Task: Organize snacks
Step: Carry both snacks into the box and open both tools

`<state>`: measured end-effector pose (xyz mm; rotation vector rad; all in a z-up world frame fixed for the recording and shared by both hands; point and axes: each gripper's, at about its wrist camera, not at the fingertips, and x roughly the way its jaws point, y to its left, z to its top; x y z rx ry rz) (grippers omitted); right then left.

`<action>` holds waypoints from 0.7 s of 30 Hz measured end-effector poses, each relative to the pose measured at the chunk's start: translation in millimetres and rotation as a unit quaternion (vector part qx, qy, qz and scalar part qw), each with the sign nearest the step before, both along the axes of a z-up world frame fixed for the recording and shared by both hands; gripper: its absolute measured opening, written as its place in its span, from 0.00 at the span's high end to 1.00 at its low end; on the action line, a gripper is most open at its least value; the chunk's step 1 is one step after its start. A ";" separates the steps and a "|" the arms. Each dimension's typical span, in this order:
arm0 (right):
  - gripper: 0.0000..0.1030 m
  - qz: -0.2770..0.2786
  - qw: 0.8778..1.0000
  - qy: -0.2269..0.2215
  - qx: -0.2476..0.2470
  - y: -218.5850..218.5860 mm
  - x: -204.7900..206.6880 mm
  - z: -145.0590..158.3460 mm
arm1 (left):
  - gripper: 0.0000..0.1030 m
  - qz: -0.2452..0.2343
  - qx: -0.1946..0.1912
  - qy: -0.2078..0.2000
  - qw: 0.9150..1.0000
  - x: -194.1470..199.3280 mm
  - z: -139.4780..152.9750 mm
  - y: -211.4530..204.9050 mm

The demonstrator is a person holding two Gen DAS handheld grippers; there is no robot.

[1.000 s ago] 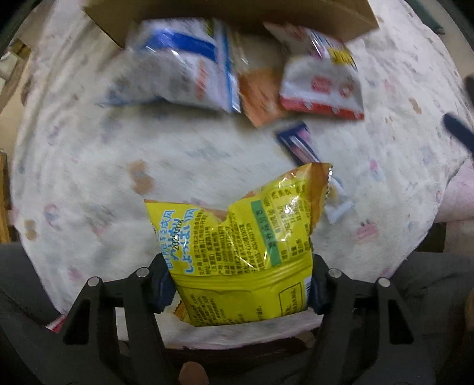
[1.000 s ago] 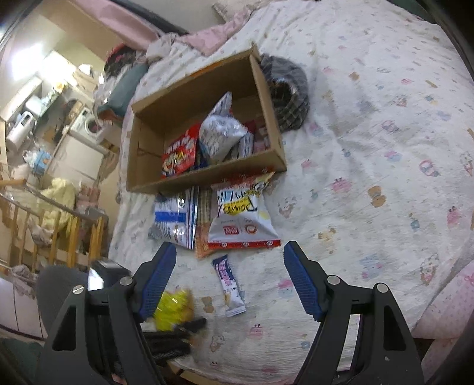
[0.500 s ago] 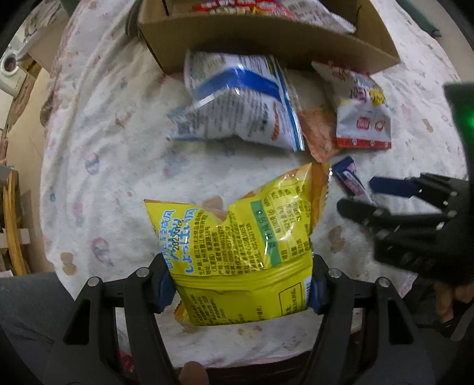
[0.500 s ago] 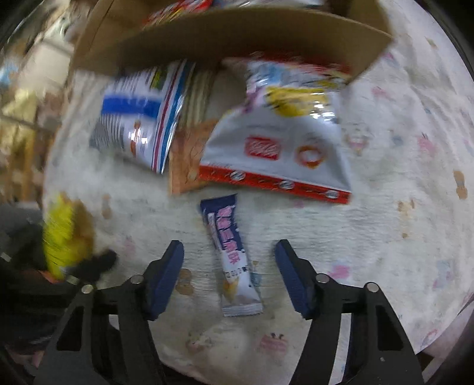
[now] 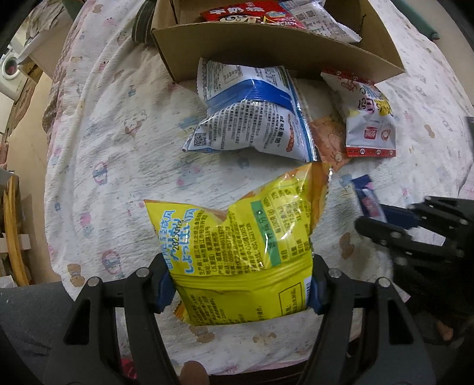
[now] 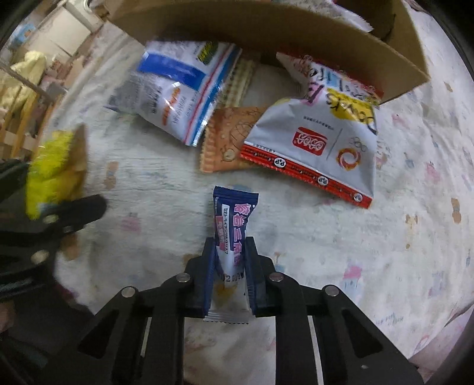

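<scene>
The right gripper [image 6: 229, 260] has its two blue-padded fingers closed on the lower half of a small dark-blue and white foil snack stick [image 6: 232, 237], whose long axis runs straight ahead along the fingers, its dark-blue end pointing away toward the open brown cardboard box [image 6: 266, 38] at the far side of the bed. The left gripper [image 5: 240, 284] is clamped across the bottom part of a crinkly yellow plastic snack bag [image 5: 237, 245], which stands up between the pads with its orange top corner leaning toward the same box. The box lies directly ahead of both tools, beyond the loose packets: a blue-and-white printed bag [image 5: 251, 115], a flat orange cracker packet [image 6: 228, 139] and a white bag with a red bottom band [image 6: 314, 145] rest on the white patterned bedcover [image 5: 118, 148] just in front of the box's near wall, two of them touching it. In the left view the box's open top already shows a red packet [image 5: 246, 13] and a white one inside. The two grippers sit near each other, side by side, so either load probably has to rise over the near wall and clear the packets in front; which one is nearer the box I cannot tell for certain.
</scene>
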<state>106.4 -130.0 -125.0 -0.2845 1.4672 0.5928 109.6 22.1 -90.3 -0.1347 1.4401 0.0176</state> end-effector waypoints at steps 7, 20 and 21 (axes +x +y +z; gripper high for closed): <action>0.81 -0.052 0.995 -0.010 0.082 -20.9 2.8 47.0 | 0.37 0.001 -0.006 -0.010 1.000 -5.5 4.8 1.6; 0.81 -0.078 0.978 -0.083 0.172 -18.6 49.1 131.2 | 0.37 -0.020 0.039 -0.096 0.994 48.2 76.0 21.3; 0.81 -0.083 0.976 -0.088 0.179 -19.4 55.3 135.4 | 0.37 -0.021 0.039 -0.103 0.994 56.0 80.1 21.6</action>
